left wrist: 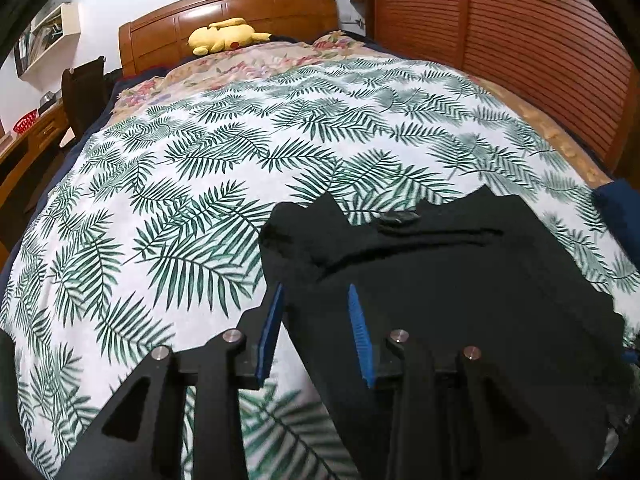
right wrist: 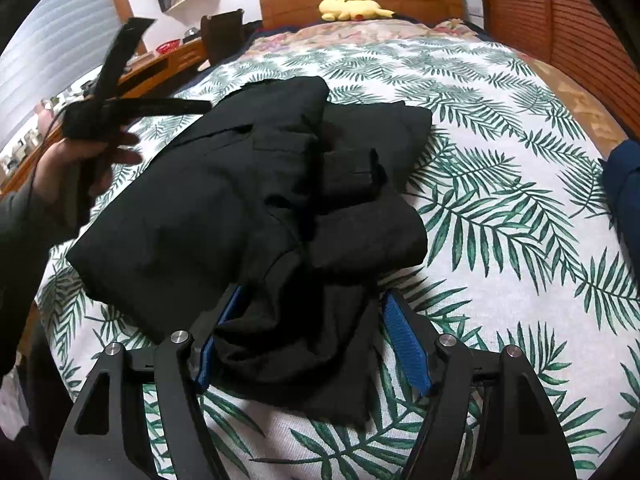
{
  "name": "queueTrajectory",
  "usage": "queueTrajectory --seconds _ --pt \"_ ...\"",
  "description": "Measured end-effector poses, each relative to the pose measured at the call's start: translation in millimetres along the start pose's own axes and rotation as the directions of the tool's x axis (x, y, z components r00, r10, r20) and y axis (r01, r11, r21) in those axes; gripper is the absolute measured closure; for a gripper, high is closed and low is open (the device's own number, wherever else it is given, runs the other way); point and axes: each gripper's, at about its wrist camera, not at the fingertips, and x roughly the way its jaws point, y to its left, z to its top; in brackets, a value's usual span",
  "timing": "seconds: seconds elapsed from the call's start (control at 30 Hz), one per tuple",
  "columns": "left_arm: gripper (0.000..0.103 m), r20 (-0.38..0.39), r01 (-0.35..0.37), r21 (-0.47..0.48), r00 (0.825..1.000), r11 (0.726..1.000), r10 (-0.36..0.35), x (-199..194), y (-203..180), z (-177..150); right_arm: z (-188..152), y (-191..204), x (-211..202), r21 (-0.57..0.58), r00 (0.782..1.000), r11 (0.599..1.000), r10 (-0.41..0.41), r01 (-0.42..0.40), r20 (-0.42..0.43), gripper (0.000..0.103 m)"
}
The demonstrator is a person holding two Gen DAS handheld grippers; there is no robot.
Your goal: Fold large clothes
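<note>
Black cloth, a coat folded into a thick, uneven bundle, lies on our leaf-print bedspread. Our right gripper stands spread, a loose flap between its pads unpinched. Our left gripper hovers half-spread at the coat's edge, empty.

Even indoor light, strong fisheye bending, mild motion blur.

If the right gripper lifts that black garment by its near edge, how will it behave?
Probably floppy: the black garment lies in soft creased layers. Lifted by one edge, the fold would likely sag open. It looks thick, so perhaps fairly heavy; pushed, it may bunch on the bedspread.
</note>
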Motion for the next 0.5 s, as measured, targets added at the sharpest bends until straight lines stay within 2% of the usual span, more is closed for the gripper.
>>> queueTrajectory --seconds 0.2,0.37,0.43,0.5 --pt "0.065 -0.002 -0.030 0.015 1.000 0.999 0.030 18.8 5.7 8.6 2.5 2.9 3.0 -0.008 1.000 1.000 -0.001 0.001 -0.009 0.031" --pt "0.061 -0.052 -0.033 0.023 0.998 0.999 0.034 39.9 11.3 9.0 3.9 6.6 5.2 -0.021 1.000 1.000 -0.010 0.010 -0.013 0.031" --pt "0.058 -0.064 -0.035 0.035 0.997 0.999 0.037 45.4 10.8 9.6 4.1 5.9 5.9 -0.019 1.000 1.000 -0.008 0.008 -0.014 0.031" --pt "0.051 -0.066 -0.045 0.051 0.997 0.998 0.048 49.5 10.0 10.2 4.1 4.9 6.3 -0.014 1.000 1.000 -0.002 0.002 -0.016 0.031"
